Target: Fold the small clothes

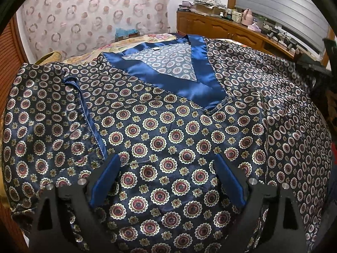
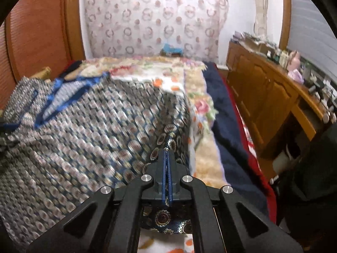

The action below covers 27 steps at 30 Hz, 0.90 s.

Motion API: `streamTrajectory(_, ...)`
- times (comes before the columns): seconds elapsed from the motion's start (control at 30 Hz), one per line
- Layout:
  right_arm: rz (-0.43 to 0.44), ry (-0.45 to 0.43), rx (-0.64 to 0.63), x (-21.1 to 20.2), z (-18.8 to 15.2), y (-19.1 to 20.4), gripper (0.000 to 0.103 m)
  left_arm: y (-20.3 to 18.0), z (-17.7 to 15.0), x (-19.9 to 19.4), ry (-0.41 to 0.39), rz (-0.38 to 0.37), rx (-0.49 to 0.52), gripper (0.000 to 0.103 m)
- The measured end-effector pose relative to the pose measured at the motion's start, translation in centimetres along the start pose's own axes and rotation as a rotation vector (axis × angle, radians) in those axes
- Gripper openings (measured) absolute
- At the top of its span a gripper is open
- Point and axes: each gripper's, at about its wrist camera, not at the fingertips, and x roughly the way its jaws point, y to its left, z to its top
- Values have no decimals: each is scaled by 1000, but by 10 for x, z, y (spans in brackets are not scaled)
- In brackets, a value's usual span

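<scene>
A navy satin top (image 1: 168,130) with a medallion print and a plain blue V-neck collar (image 1: 179,76) lies spread on the bed. Its left sleeve (image 1: 42,116) is folded in over the body. My left gripper (image 1: 167,158) is open and hovers just above the shirt's chest, its blue pads (image 1: 105,179) wide apart. In the right wrist view the same top (image 2: 84,137) is motion-blurred. My right gripper (image 2: 167,149) is shut on the shirt's right edge, with fabric (image 2: 166,223) pinched between the pads and hanging below.
A floral blanket (image 2: 195,105) covers the bed, with a dark blue and red cover (image 2: 231,126) along its right side. A wooden cabinet (image 2: 263,97) with clutter on top stands to the right. A patterned curtain (image 1: 94,14) hangs behind.
</scene>
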Motion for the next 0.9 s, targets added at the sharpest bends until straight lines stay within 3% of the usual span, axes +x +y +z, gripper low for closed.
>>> streamTrajectory(0.13,37,-57,-41,-7,24,22,0,-1,0,-15,-73,36,-12,91)
streamTrajectory(0.27,101,-97,-102,-7,43,61,0,-5,4,-52,-235,52,-40,91)
streamTrajectory(0.5,230,-57,-159,13,40,118,0,-4,9,-90,-396,-1,-116,91)
streamTrajectory(0.6,236,-41,-159,16,35,125,6,-7,9,-94,-420,7,-121,91)
streamTrajectory(0.67,229,-36,-146,15,33,120,18,-13,10,-93,-419,6,-112,91)
streamTrajectory(0.73,215,-37,-131,12,31,110,22,-17,8,-93,-407,-8,-105,91)
streamTrajectory(0.9,108,-18,-89,17,26,75,39,-28,8,-92,-378,-32,-75,91)
